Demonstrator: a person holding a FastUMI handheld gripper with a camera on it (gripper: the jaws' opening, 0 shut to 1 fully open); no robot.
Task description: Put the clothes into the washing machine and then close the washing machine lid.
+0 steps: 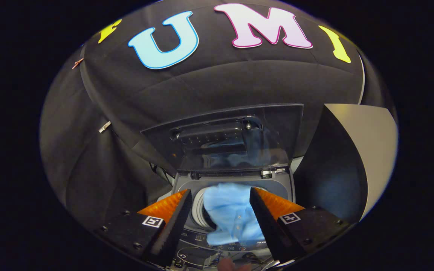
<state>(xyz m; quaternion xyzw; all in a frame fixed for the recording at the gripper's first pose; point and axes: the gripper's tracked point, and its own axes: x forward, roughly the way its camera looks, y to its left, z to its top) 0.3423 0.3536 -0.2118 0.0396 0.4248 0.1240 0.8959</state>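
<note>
Dim booth, strong fisheye bending at edges, shirt (pixel 232 214) motion-blurred.

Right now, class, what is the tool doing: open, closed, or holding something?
Tool: open, fingers spread apart, holding nothing; the blue shirt lies between and just beyond them in the washing machine opening, its lid up.

The gripper (pixel 220 210) has two long wedge-shaped fingers (pixel 171 226) whose inner faces are ribbed with fine ridges along their length. Each finger is fixed to a flat block-shaped mount studded with small round screws. On top of each mount sits a square white tag printed with a black coded pattern (pixel 153 221), one beside the base of each finger.
</note>
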